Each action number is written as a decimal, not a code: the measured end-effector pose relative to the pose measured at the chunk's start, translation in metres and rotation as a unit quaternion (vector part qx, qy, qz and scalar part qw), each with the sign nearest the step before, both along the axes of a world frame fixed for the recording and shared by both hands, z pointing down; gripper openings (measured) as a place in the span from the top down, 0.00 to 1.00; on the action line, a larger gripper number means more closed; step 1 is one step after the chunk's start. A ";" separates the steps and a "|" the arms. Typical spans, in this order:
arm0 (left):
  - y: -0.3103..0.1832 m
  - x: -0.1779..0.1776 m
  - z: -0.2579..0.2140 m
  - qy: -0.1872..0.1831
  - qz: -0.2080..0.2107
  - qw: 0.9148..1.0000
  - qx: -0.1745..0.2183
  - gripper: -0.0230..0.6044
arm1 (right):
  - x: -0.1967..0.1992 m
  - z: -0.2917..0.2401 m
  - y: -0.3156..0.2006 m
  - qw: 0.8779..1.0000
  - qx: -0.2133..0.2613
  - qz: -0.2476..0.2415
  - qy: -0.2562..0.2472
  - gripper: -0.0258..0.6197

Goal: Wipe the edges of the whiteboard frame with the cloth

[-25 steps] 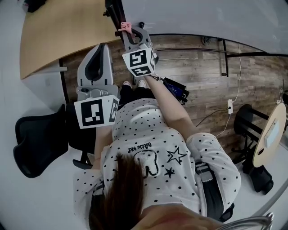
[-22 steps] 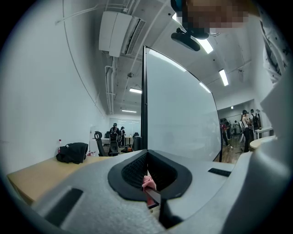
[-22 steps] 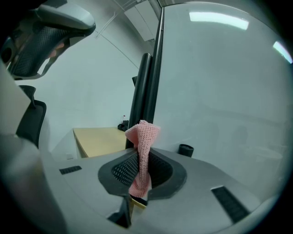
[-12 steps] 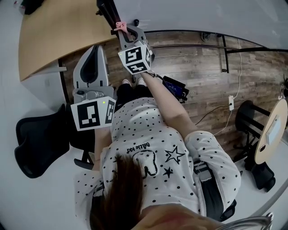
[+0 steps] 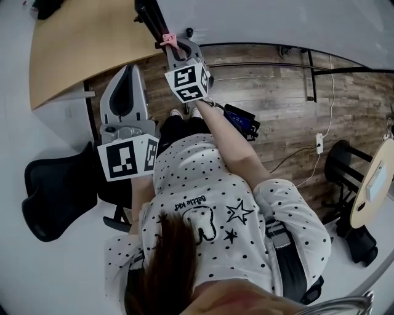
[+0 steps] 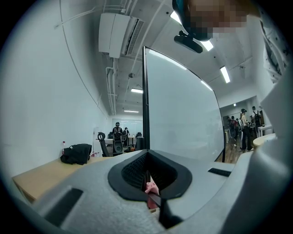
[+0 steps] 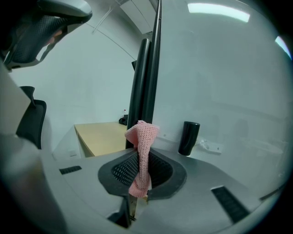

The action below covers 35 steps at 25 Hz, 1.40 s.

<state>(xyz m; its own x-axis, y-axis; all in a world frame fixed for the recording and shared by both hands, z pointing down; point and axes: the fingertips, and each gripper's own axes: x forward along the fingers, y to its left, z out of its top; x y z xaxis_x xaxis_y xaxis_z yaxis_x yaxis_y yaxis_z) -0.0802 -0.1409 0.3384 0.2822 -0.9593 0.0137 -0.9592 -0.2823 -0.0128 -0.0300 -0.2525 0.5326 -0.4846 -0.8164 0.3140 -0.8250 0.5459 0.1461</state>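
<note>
Barely shifted since a second ago, our right hand-held gripper [image 7: 138, 176] pinches the pink cloth [image 7: 143, 137] at the whiteboard frame [image 7: 138, 77]'s upright edge, our left hand-held gripper [image 6: 147, 180] closed and empty, with most edges seemingly still unwiped.

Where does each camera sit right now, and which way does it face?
Head view: on the person's head, facing steeply down; shows hair, dotted shirt, left gripper and right gripper, which holds the cloth by the whiteboard frame.
Left gripper view: on the left gripper, aimed up along the whiteboard frame towards the ceiling; shows its own jaws, dotted shirt at right.
Right gripper view: on the right gripper, facing the whiteboard frame; its jaws clamp the cloth.
Shared: all three show whiteboard frame and cloth.
</note>
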 end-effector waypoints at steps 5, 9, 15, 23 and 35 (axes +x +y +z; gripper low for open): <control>0.002 -0.002 -0.001 0.000 -0.004 1.000 0.001 0.94 | 0.001 0.007 0.002 1.000 -0.009 0.001 0.002 0.91; 0.002 -0.003 -0.001 0.000 -0.007 1.000 0.001 0.94 | 0.000 0.011 0.002 1.000 -0.012 -0.001 0.004 0.91; 0.001 -0.002 -0.001 0.000 -0.007 1.000 -0.001 0.94 | 0.000 0.018 0.002 1.000 -0.019 -0.003 0.012 0.91; -0.001 -0.001 -0.001 -0.002 -0.007 1.000 -0.001 0.94 | 0.002 0.032 0.002 0.999 -0.034 -0.001 0.019 0.91; 0.002 -0.009 -0.001 -0.001 -0.014 1.000 0.002 0.94 | 0.003 0.056 0.002 0.998 -0.063 0.005 0.029 0.91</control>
<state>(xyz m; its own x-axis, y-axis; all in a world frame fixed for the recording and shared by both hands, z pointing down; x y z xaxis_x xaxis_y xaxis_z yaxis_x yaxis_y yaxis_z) -0.0890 -0.1387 0.3378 0.2551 -0.9668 0.0113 -0.9667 -0.2553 -0.0161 -0.0266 -0.2507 0.5890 -0.4540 -0.7740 0.4414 -0.8231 0.5540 0.1250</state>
